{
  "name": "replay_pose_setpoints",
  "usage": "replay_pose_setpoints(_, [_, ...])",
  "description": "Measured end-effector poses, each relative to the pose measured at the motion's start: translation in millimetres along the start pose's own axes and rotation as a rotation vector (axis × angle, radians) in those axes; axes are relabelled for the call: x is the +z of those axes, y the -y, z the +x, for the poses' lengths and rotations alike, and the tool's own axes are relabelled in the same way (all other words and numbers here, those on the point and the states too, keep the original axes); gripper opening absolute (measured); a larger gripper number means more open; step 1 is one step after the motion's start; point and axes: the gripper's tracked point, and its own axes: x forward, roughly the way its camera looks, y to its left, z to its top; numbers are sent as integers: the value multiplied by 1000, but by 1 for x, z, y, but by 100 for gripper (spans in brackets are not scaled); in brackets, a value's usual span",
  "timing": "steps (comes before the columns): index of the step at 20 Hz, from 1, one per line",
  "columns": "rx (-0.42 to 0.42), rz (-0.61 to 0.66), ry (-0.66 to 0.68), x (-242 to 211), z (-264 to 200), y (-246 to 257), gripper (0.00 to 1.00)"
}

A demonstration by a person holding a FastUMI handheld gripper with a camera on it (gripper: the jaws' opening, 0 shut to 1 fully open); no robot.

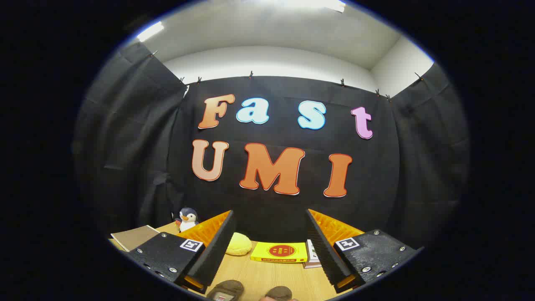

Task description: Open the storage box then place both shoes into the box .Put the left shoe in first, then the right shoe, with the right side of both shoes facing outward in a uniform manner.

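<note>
1. nearest the camera, at the bottom centre of the frame, the toes of two brown shoes (250, 292) are seen on the desk (271, 274), side by side and just short of the fingertips; only their tops are caught, so left and right cannot be told apart.
2. the hand-held gripper (269, 251) is held wide open with nothing between its fingers; one finger rises at lower left, the other at lower right, and bare desk is seen in the gap.
3. beyond the fingers, in the lower middle of the frame, a yellow book (279, 252) lies flat; a pale yellow bun-like lump (238, 244) sits just to its left, and a thin white book (312, 254) lies by the right finger.
4. at lower left a small penguin toy (187, 219) stands near a brown notebook (133, 237).
5. the storage box cannot be picked out here, so whether it is open cannot be told.
6. the step in hand is judged to be the very start: nothing is gripped and the shoes lie untouched.
7. the next move is judged to call for the box to be found and opened, the gripper being tilted down from its level, wall-facing aim; only then should the left shoe be taken.
</note>
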Motion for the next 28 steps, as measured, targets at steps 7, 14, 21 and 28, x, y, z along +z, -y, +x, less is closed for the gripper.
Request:
replay_pose_setpoints(7, [-11,32,2,18,-3,12,99])
replay_pose_setpoints(14, [-22,48,34,27,-1,18,99])
replay_pose_setpoints(21, [-10,48,22,21,6,10,99])
replay_pose_setpoints(28, [61,51,33,9,13,-6,99])
